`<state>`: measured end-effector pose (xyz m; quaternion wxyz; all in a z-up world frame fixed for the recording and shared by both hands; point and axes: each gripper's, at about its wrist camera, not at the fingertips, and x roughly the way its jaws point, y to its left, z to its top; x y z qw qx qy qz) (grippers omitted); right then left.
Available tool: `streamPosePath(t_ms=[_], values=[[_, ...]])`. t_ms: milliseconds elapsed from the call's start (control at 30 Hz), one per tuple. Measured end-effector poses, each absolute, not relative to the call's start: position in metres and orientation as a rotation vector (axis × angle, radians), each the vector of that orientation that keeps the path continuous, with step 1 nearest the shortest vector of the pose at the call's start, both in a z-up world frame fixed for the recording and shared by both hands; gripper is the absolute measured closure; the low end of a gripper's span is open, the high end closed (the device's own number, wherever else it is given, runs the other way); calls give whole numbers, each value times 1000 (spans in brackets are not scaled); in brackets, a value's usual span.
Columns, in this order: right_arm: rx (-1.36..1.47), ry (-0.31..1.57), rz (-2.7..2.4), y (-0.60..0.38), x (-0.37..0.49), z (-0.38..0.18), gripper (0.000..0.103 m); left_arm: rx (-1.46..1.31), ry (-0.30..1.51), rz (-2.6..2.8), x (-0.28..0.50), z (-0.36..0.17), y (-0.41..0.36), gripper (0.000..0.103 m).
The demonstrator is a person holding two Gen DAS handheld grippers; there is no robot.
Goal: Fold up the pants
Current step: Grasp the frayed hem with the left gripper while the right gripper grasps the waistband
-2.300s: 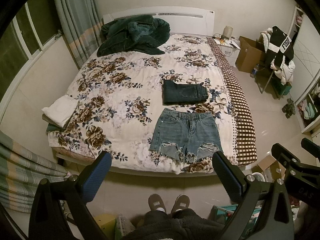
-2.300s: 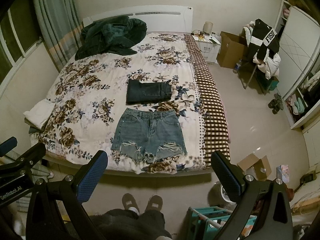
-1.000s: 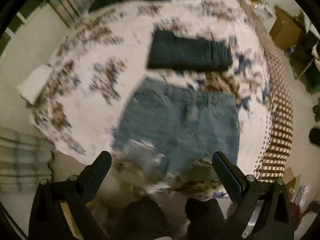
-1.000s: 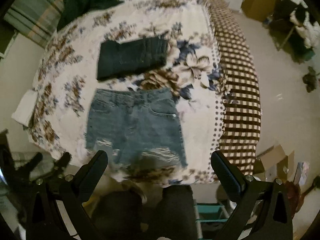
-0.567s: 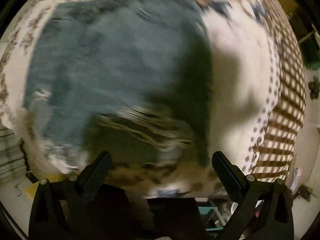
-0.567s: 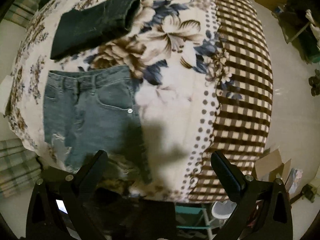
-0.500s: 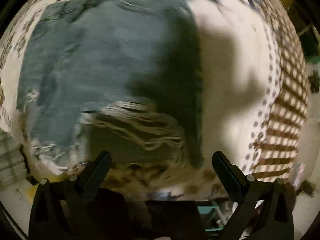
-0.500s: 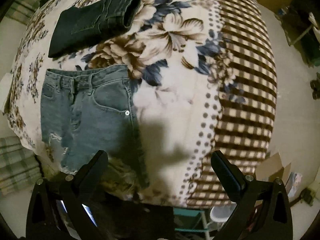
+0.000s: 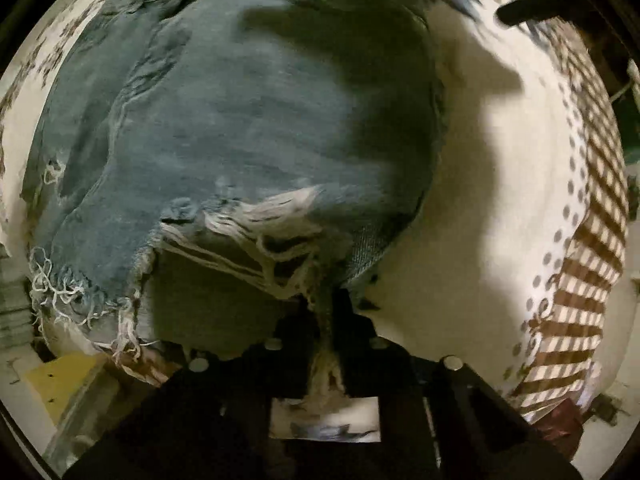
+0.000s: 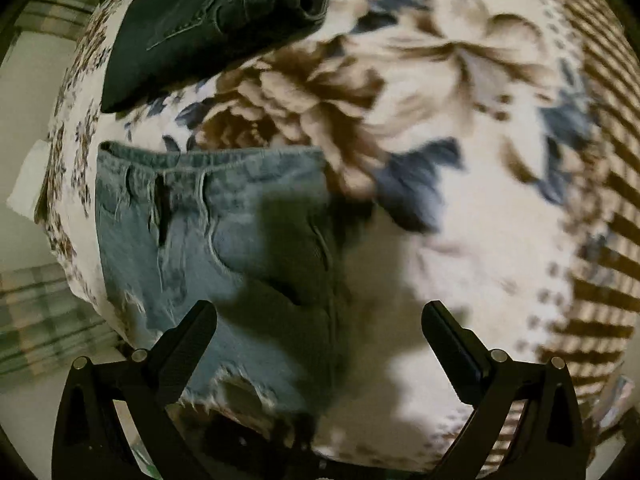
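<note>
Left gripper (image 9: 326,320): matte black frame, silver screws; right gripper (image 10: 320,320): black textured fingers (image 10: 188,340), silver pivot screws

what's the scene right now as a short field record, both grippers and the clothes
garment: light denim shorts lying flat on the floral bedspread
left gripper: fingers shut on the frayed hem of the shorts
right gripper: fingers open, over the shorts' right edge, holding nothing
other clothing: folded dark jeans beyond the waistband, apart from the shorts
fold status: not yet folded
</note>
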<state>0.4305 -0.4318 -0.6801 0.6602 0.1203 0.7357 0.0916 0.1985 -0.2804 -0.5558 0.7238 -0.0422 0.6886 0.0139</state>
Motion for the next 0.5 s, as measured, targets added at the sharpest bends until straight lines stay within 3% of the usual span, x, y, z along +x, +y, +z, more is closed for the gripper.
streamPosePath(t_ms=[67, 133, 200, 233, 300, 500], values=[[303, 1675, 208, -426, 438, -691, 4, -113, 1508, 39, 203, -548, -267, 96], [328, 1680, 194, -422, 445, -701, 19, -133, 1500, 42, 209, -540, -255, 97], [359, 1690, 188, -418, 449, -710, 64, -150, 1488, 42, 212, -529, -242, 97], [341, 1695, 162, -416, 449, -713, 70, -155, 1476, 44, 213, -522, -235, 97], [324, 1679, 134, -413, 447, -709, 92, -178, 1465, 38, 214, -509, -220, 97], [337, 1607, 147, -392, 433, -658, 93, -260, 1415, 46, 191, -460, -156, 97]])
